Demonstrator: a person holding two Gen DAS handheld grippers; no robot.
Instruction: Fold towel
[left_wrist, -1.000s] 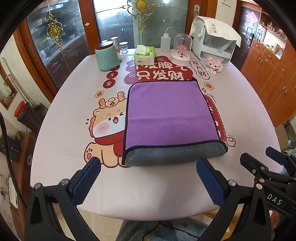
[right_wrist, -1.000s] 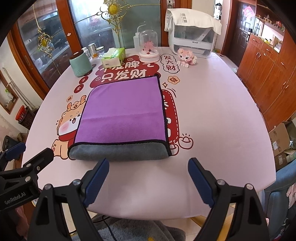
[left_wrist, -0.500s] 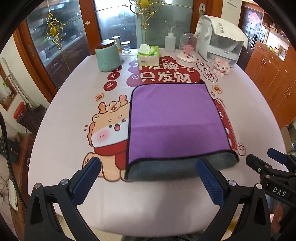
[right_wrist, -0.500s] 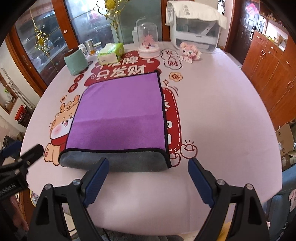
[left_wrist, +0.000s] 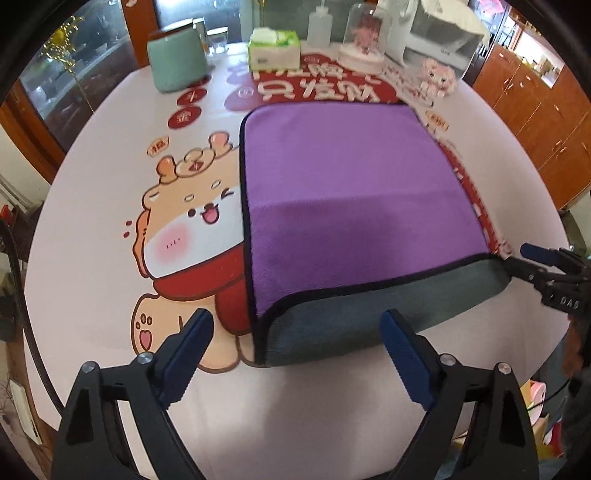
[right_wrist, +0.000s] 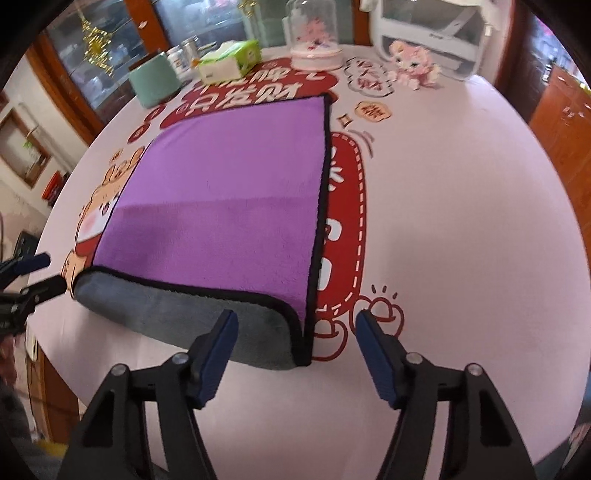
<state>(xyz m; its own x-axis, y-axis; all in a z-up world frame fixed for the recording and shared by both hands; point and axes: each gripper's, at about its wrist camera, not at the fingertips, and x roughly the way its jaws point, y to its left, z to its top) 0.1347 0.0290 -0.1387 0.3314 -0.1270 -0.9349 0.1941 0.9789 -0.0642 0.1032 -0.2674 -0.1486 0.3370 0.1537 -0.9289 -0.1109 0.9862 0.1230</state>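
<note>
Moved: both our grippers are closer and lower than a second ago; towel now fills more of each view, and each gripper is lined up on a near corner.
Towel: purple towel lies flat mid-table on the printed tablecloth, already folded once; grey underside shows as a rounded band along the near edge.
Left gripper: jaws spread wide, gripping nothing; near-left towel corner sits between the fingers, just ahead of the tips.
Right gripper: jaws apart, empty; near-right corner lies between the fingers, the left pad over the grey band. Contact: we can't tell.
Key relation: towel lies straight ahead of both sets of jaws. Near folded edge runs left-right across our line of approach; each gripper is nearest its own corner.
Next (our guess): pinch both near corners and carry them to the far edge, or fold sideways; either way the grip has to catch both layers.
Material: plush microfibre, thick, soft, black stitched piping on the hem; rounded corners. Likely to compress and sag, so layers may slip apart.
Far clutter: mint canister, tissue box, glass dome, pink plush toy; all well apart from the towel.
</note>
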